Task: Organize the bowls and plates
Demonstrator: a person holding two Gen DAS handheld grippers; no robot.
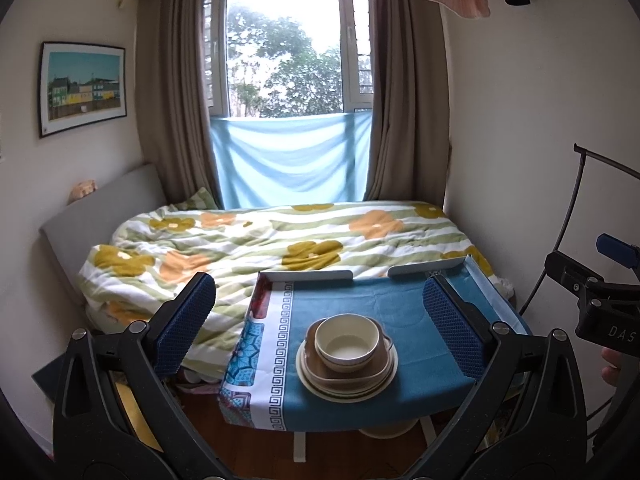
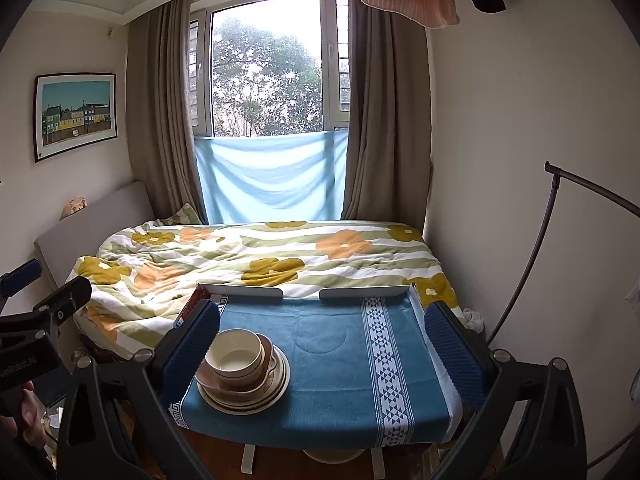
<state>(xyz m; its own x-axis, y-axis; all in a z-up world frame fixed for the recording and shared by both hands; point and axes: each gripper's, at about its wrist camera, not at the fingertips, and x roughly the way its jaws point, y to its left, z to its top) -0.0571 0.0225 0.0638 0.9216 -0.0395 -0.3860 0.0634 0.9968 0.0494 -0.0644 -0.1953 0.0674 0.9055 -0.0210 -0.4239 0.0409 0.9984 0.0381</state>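
Note:
A cream bowl [image 1: 347,343] sits on top of a stack: a brown squarish dish with handles [image 1: 345,374] and several cream plates [image 1: 347,390] under it. The stack stands on a small table with a blue cloth [image 1: 360,300]. In the right wrist view the bowl [image 2: 234,354] and the plates [image 2: 244,398] lie at the table's left front. My left gripper [image 1: 318,320] is open and empty, held back from the stack. My right gripper [image 2: 322,344] is open and empty, with its left finger [image 2: 192,344] close beside the stack.
A bed with a flowered quilt [image 1: 248,248] lies behind the table, under a window with a blue sheet [image 1: 288,160]. White rails [image 1: 308,276] edge the table's far side. A black curved stand [image 2: 560,240] rises at the right. The right gripper shows at the right edge of the left wrist view [image 1: 592,296].

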